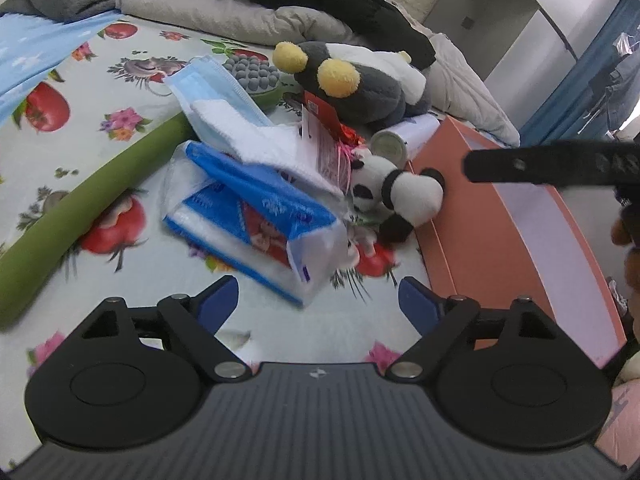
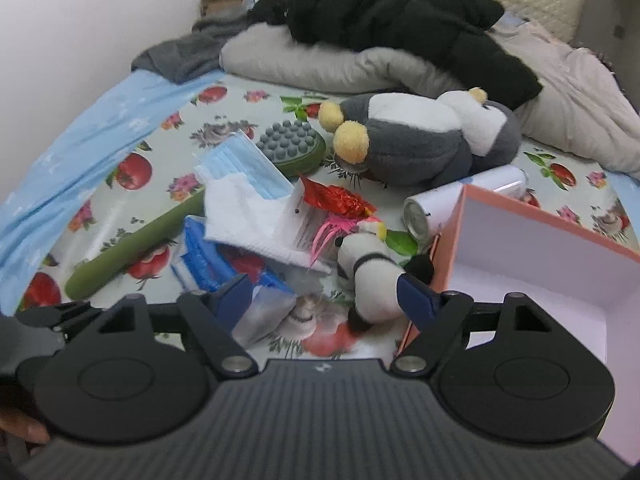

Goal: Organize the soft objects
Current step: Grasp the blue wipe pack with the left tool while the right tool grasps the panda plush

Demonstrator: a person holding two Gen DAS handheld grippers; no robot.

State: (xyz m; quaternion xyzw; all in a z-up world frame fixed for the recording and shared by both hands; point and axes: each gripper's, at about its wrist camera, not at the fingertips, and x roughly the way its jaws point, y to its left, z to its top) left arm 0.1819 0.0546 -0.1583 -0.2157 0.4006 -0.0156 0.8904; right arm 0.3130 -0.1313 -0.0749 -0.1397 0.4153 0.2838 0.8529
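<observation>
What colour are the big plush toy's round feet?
Yellow, on the grey-and-white plush toy; the right wrist view shows them best.

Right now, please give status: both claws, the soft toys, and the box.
Left claw open, empty, above tissue pack. Right claw open, empty, near panda plush. Panda touches pink box; box empty as far as seen. Penguin plush behind, untouched.

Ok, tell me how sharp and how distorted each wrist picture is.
Left wrist view: strong fisheye bend, the pink box rim curves; motion blur smears the tissue pack and the bedsheet print. Right wrist view: same bend, dark corners; the panda toy and the face masks look soft, the black coat at the back blurrier. Lighting is flat, without glare.
</observation>
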